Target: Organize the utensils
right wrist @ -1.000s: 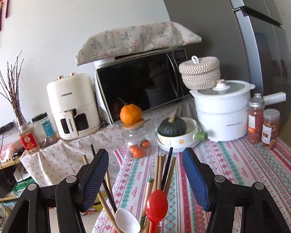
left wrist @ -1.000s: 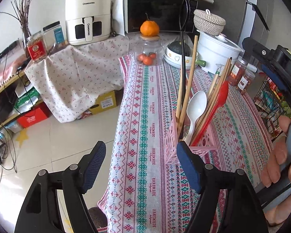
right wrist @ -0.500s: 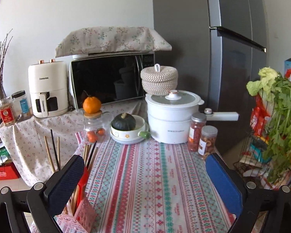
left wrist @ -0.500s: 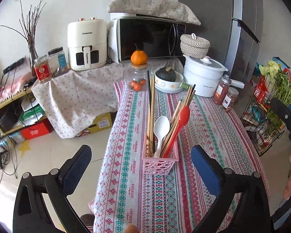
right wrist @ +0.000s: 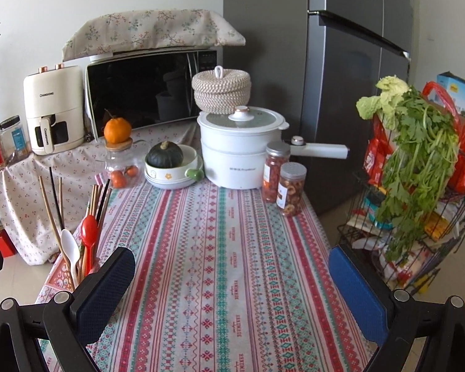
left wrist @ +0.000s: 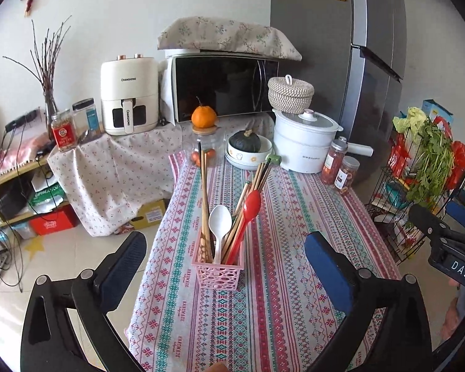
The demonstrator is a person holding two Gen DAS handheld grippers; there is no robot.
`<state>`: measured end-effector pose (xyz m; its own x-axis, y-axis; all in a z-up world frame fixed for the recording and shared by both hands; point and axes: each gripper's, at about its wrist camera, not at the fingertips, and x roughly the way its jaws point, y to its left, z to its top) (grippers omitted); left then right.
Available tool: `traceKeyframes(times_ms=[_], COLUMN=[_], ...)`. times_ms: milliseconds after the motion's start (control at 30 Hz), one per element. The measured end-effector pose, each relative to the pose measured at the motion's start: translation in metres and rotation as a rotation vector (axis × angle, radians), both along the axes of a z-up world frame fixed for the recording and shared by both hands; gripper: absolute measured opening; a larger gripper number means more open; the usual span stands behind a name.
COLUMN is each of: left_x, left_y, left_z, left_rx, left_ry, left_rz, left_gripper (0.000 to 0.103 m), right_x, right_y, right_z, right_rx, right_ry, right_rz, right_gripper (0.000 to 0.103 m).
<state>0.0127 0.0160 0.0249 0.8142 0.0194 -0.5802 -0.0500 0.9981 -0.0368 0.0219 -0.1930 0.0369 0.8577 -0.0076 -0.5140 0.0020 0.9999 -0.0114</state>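
A pink plastic utensil basket (left wrist: 217, 272) stands on the patterned tablecloth (left wrist: 279, 279). It holds a white spoon (left wrist: 219, 221), a red spoon (left wrist: 250, 204) and several chopsticks (left wrist: 204, 192). My left gripper (left wrist: 224, 260) is open and empty, held back from the basket and above the table's near end. My right gripper (right wrist: 231, 276) is open and empty over the middle of the table; the basket (right wrist: 63, 274) with the red spoon (right wrist: 88, 229) shows at its left edge.
At the table's far end stand a glass jar with an orange on top (left wrist: 204, 117), a bowl with a dark squash (left wrist: 245, 142), a white pot (left wrist: 305, 142) and two snack jars (left wrist: 341, 167). A wire rack with greens (right wrist: 418, 167) is right of the table.
Both grippers have pulled back and up from the basket, and their jaws have opened wider. The right gripper has swung to the right, so the basket now sits at its left edge.
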Motion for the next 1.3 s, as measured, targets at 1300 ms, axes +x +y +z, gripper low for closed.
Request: traceKeyframes(times_ms=[1300], left_x=[-0.001], left_y=[-0.016], left_z=[-0.004], left_rx=[0.036], left_ry=[-0.012], left_rz=[-0.015], left_gripper=[0.103], right_x=[0.006], right_y=[0.008], right_z=[-0.006], right_rx=[-0.001], right_ry=[0.036], right_rz=[0.008], right_gripper=[0.103])
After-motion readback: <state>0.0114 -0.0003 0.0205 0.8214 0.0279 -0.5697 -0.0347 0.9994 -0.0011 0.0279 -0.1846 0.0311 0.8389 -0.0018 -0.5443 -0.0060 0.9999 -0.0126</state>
